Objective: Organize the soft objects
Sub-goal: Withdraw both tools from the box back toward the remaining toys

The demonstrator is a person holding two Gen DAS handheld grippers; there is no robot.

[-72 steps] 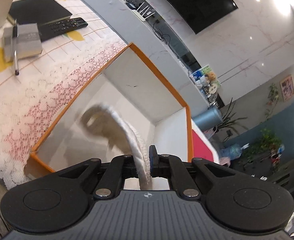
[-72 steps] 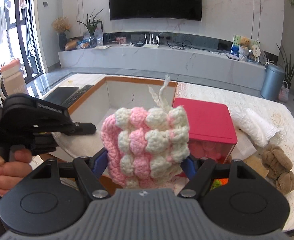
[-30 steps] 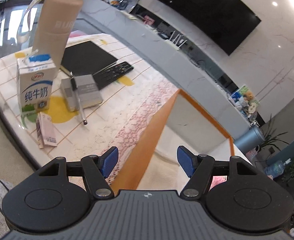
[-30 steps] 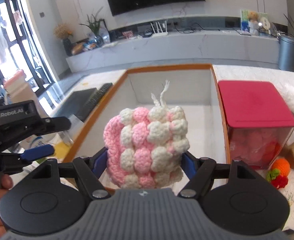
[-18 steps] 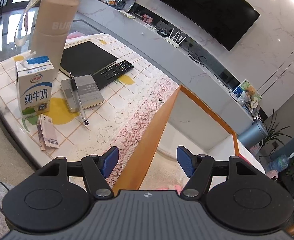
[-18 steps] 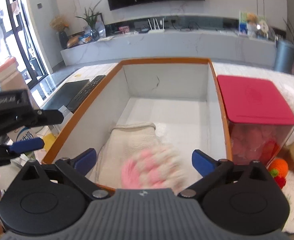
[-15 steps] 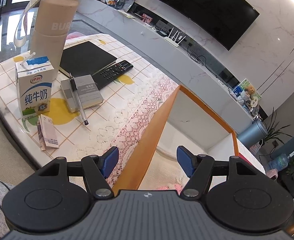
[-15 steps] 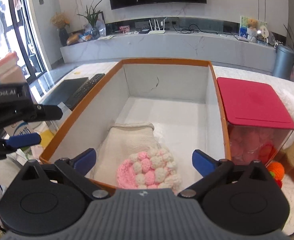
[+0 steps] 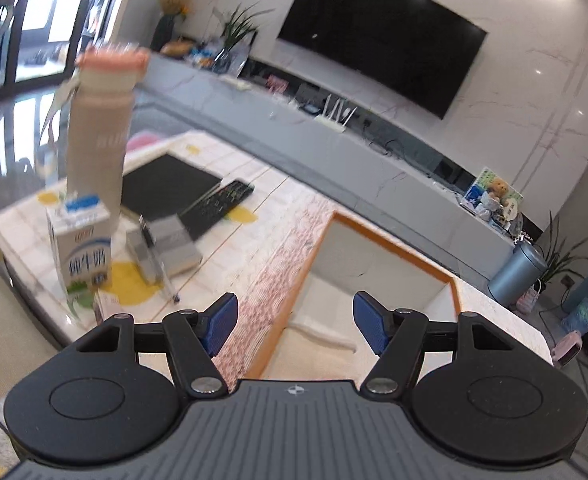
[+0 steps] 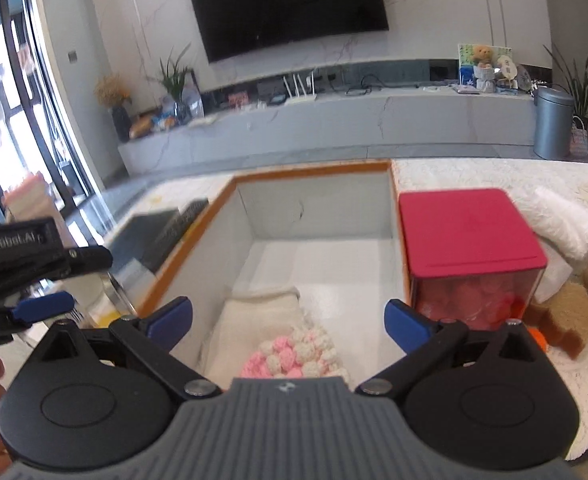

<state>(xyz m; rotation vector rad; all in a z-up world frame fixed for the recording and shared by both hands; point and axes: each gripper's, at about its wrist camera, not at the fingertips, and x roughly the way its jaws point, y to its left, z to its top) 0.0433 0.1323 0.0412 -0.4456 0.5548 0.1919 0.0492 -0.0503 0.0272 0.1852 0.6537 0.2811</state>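
An orange-rimmed white box (image 10: 314, 168) stands on the table. In it lie a cream cloth (image 10: 254, 320) and a pink and white crocheted piece (image 10: 294, 356) at the near end. My right gripper (image 10: 288, 324) is open and empty above the box's near end. My left gripper (image 9: 294, 320) is open and empty over the box's left rim (image 9: 306, 268); the cream cloth (image 9: 322, 336) shows between its fingers. The left gripper also shows at the left of the right wrist view (image 10: 42, 304).
A red-lidded clear container (image 10: 466, 236) stands right of the box, with a brown plush toy (image 10: 566, 316), an orange item (image 10: 538, 338) and a white cloth (image 10: 566, 220) beyond it. Left of the box are a milk carton (image 9: 80, 244), bottle (image 9: 102, 128), remote (image 9: 218, 200), black notebook (image 9: 166, 182) and grey box (image 9: 166, 246).
My right gripper opened and the crocheted piece dropped into the box beside the cream cloth. Earlier my left gripper let go of the cream cloth and drew back; both grippers have since tilted up.
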